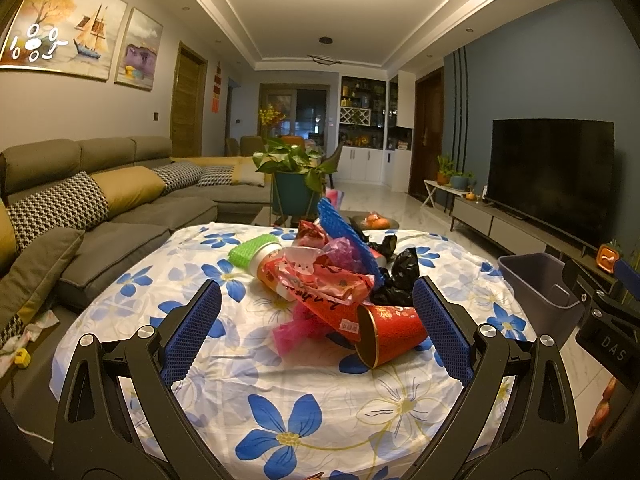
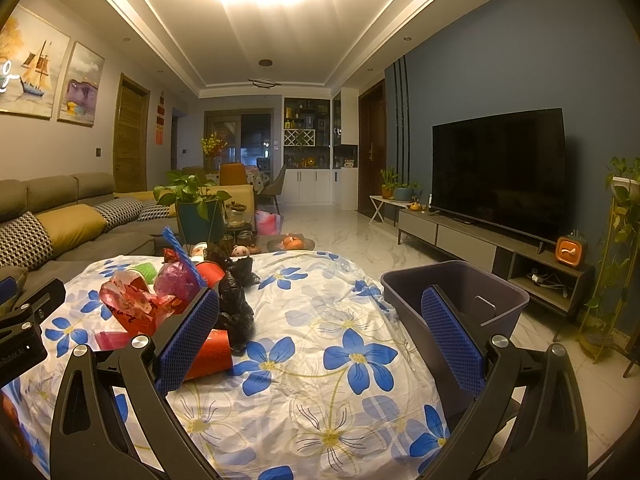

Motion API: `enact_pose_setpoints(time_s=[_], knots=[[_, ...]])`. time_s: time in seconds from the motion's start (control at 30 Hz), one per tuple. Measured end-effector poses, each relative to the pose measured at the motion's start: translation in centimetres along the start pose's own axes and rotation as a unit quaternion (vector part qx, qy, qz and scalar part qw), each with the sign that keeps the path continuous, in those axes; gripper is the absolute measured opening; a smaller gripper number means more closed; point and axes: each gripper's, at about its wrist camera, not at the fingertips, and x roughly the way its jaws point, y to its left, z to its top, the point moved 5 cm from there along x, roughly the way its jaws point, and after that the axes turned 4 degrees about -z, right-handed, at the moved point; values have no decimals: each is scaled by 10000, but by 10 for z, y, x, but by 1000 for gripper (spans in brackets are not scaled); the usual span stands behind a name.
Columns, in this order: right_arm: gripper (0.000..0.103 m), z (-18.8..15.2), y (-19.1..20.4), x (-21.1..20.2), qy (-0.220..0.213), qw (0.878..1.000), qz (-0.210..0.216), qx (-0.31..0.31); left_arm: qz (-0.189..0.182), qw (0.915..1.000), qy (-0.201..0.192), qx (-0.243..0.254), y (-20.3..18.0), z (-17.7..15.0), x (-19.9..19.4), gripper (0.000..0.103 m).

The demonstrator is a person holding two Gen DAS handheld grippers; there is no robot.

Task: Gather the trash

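My left gripper point(image 1: 316, 332) has its jaws spread wide and empty, hovering low over the flowered tabletop point(image 1: 280, 408) with the red paper cup point(image 1: 390, 336) lying on its side just ahead between them; I judge that cup the first thing to take. My right gripper point(image 2: 320, 332) is likewise wide apart and holds nothing, aimed at bare cloth between the trash and the bin. Beyond the cup the trash pile point(image 1: 320, 272) sits heaped near the middle: red wrappers, a pink bag, crumpled black bags point(image 1: 396, 276), a green-sleeved cup point(image 1: 256, 250) and a blue mesh sheet point(image 1: 348, 236) propped upright. It is bunched, so pieces overlap and may drag neighbours when lifted. The grey bin point(image 2: 456, 300) stands at the tabletop's right edge, mouth open, seemingly there to receive it all. Cloth between pile and bin is free for carrying across.
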Motion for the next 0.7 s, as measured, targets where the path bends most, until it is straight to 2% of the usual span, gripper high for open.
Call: enact_pose_setpoints(time_s=[0.7], knots=[[98,-4,1,3,-70,9999,79,-49,31,10000,-53,48,4,-3,4,95]])
